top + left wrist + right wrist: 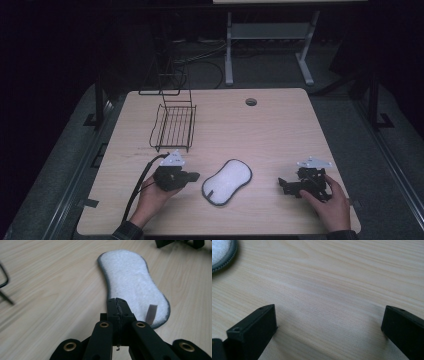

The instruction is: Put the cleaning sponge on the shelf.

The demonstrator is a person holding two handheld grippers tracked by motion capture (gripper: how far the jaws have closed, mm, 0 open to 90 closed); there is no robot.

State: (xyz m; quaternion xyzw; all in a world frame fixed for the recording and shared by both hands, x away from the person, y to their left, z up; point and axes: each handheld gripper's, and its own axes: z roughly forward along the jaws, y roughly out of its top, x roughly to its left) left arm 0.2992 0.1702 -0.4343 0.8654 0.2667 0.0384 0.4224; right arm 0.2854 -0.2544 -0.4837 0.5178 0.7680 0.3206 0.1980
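On a wooden table [280, 130], white pad [227, 181] between left gripper [192, 176] and right gripper [285, 185], wire rack [173, 127] behind, in left gripper view, jaws pressed together, empty, just short of the pad, in right gripper view, jaws wide apart over bare wood.

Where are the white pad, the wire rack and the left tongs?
white pad [227, 181]: high view, middle of its fluffy face.
wire rack [173, 128]: high view, bars of its tray.
left tongs [117, 305]: left gripper view, the seam where the two shut tips meet.
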